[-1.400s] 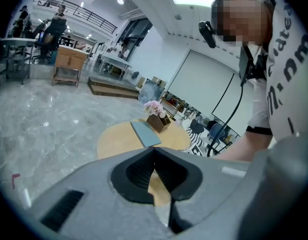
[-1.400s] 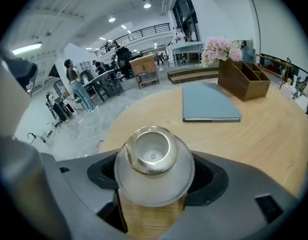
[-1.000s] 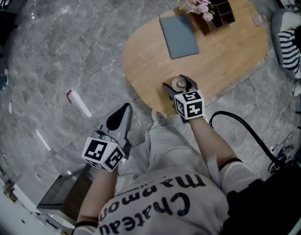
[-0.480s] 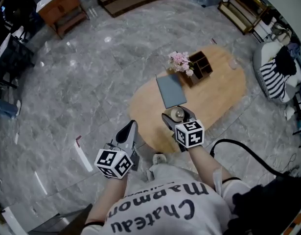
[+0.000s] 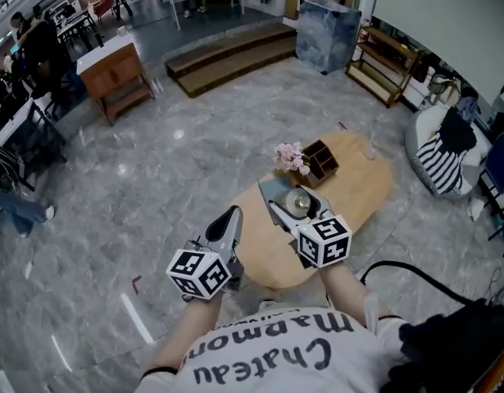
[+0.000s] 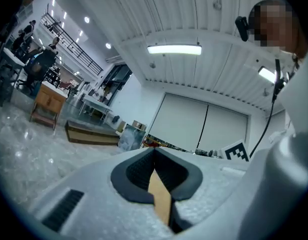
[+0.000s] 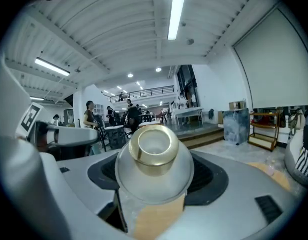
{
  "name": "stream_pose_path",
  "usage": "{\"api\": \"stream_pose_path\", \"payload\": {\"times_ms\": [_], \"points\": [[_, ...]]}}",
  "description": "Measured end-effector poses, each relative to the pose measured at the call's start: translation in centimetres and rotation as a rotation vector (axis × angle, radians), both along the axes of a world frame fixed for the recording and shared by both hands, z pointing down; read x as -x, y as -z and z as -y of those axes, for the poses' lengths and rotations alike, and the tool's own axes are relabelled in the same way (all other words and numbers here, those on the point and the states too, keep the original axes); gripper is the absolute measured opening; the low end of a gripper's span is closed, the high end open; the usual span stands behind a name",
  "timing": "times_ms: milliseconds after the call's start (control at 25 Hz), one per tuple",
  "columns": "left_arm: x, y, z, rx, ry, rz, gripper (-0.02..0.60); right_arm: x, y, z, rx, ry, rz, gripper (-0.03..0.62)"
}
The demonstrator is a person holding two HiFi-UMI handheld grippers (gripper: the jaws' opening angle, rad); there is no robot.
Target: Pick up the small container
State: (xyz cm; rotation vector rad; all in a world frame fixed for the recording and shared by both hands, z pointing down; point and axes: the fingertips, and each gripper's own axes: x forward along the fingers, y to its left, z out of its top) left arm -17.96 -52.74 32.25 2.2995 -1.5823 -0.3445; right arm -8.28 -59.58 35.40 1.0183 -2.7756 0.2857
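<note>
The small container [image 5: 297, 204], a clear rounded jar with a gold rim, is clamped between the jaws of my right gripper [image 5: 295, 206], lifted well above the oval wooden table [image 5: 362, 188]. In the right gripper view the container [image 7: 154, 160] fills the middle, gold neck pointing away, with the right gripper [image 7: 154, 186] shut on both its sides. My left gripper [image 5: 230, 222] hangs to the left of the table, off its edge. In the left gripper view the left gripper [image 6: 155, 176] has its jaws together with nothing between them.
On the table stand pink flowers [image 5: 290, 155], a dark wooden organiser [image 5: 320, 160] and a grey flat pad [image 5: 271, 191]. A black cable [image 5: 415, 273] runs on the marble floor at right. Shelves, a striped cushion [image 5: 440, 164] and a wooden cabinet [image 5: 112, 74] ring the room.
The view has risen and pulled far back from the table. My right gripper has come up with the container in it, and the left gripper has risen alongside.
</note>
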Motion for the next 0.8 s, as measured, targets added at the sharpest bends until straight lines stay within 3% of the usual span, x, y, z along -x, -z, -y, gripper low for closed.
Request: {"api": "stream_pose_path", "payload": {"times_ms": [320, 640, 800], "points": [[0.4, 5.8, -5.5, -0.064, -0.025, 0.043, 0.015, 0.1, 9.1, -7.4, -0.128, -0.030, 0.088, 0.334], [1.2, 8.1, -15.1, -0.094, -0.072, 0.043, 0.015, -0.9, 13.0, -17.4, -0.180, -0.079, 0.181, 0.334], [0.9, 8.3, -21.0, -0.104, -0.115, 0.082, 0.015, -1.4, 13.5, -23.2, -0.192, -0.116, 0.204, 0.334]]}}
